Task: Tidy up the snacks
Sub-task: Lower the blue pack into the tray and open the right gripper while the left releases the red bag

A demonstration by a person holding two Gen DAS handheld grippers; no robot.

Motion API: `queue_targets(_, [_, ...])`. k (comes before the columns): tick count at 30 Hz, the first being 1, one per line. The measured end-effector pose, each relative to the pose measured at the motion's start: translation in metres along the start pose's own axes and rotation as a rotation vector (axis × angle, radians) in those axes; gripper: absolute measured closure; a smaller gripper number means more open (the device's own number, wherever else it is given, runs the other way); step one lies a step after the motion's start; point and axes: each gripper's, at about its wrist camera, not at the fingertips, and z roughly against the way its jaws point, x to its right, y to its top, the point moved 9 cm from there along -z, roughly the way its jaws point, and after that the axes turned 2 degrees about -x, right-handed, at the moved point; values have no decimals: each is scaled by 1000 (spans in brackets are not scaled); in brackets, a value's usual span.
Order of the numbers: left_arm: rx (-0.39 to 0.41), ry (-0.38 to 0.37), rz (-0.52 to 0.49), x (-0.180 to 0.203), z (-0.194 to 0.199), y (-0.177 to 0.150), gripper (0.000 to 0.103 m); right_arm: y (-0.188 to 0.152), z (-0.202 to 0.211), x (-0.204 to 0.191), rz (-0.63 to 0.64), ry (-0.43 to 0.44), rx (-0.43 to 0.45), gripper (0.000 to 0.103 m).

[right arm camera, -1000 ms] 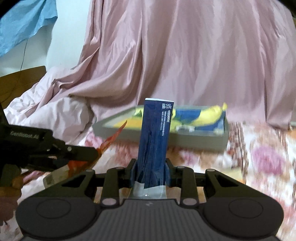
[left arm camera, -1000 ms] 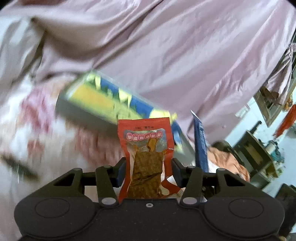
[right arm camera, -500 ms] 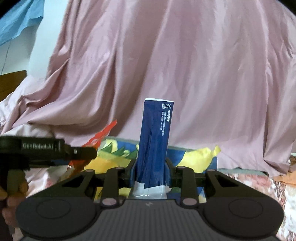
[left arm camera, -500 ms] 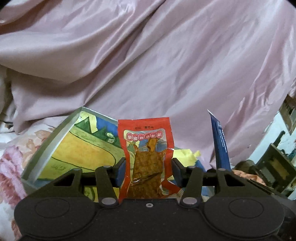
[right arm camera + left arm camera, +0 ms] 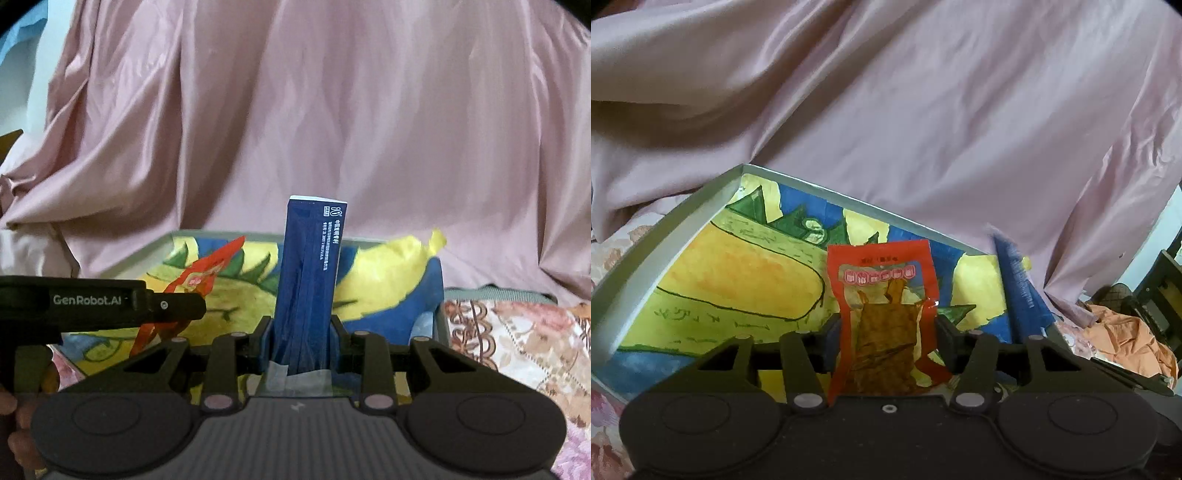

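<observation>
Both claws now over the painted tray [image 5: 676,236], which earlier lay well ahead on the bed. Left claw [image 5: 888,332] jaws have just been opening, red snack packet [image 5: 886,314] between them, its lower end now slanted left.

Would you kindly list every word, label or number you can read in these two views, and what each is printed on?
"GenRobot.AI": white lettering on the side of the left tongs, seen from the right wrist view.
Blue packet: columns of white characters, too small to read.
Red snack packet: a row of white-and-red boxes and small print above them, too blurred to read.
Painted tray: green scribbles, no legible words.
</observation>
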Motion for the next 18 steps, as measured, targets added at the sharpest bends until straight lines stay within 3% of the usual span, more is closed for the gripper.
queue_targets(5, [10, 6, 11, -1, 6, -3, 31, -7, -1, 6, -11, -10, -13, 58])
queue_targets(10, [71, -7, -5, 3, 32, 2, 16, -6, 15, 8, -13, -14, 28, 39])
queue_targets(12, [107, -6, -30, 4, 49, 3, 4, -5, 26, 7, -11, -23, 54, 28])
queue_targets(18, [193, 20, -78, -5, 102, -2, 1, -1, 73, -9, 6, -18, 170, 6])
